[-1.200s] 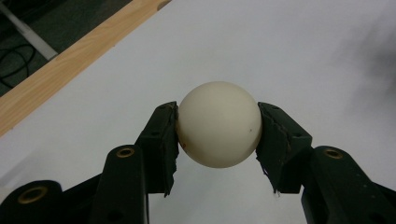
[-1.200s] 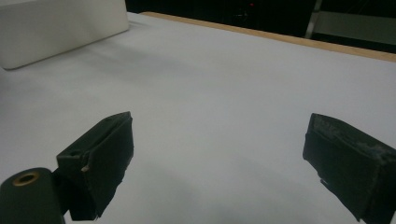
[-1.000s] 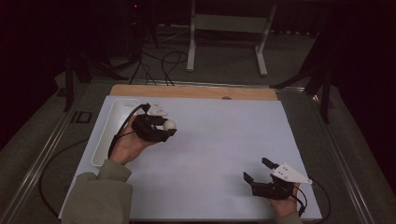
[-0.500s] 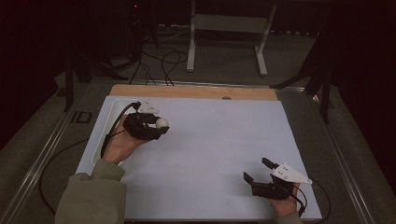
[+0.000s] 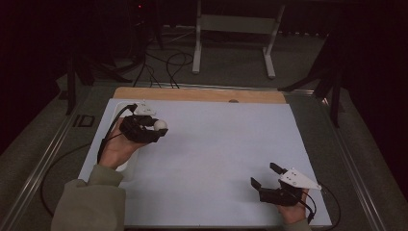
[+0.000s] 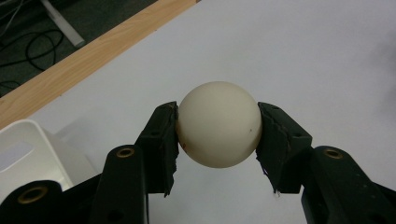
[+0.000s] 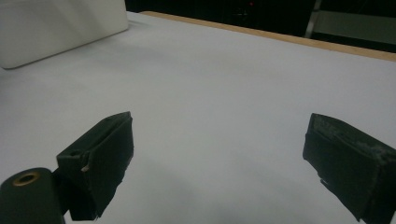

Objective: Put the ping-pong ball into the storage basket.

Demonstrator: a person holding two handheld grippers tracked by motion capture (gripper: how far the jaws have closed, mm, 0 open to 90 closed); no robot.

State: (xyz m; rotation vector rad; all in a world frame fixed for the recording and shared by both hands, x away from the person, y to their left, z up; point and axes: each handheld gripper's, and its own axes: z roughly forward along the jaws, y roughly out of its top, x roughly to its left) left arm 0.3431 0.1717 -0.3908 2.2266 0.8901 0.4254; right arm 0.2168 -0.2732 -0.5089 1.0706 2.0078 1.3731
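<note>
Ball (image 6: 218, 123) had shifted left toward the white tray (image 6: 28, 149), clamped between the left gripper (image 5: 155, 129) jaws, above the tabletop (image 5: 216, 144), tray just beside. Right gripper (image 5: 264, 177) sat far off, jaws wide, empty.

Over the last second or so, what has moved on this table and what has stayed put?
The left gripper, shut on the white ball, has carried it toward the left side of the table, closer to the white tray at that edge. Nothing was picked up or let go; the ball stayed clamped between the jaws throughout. The right gripper stayed where it was near the front right corner, jaws open and empty.
</note>
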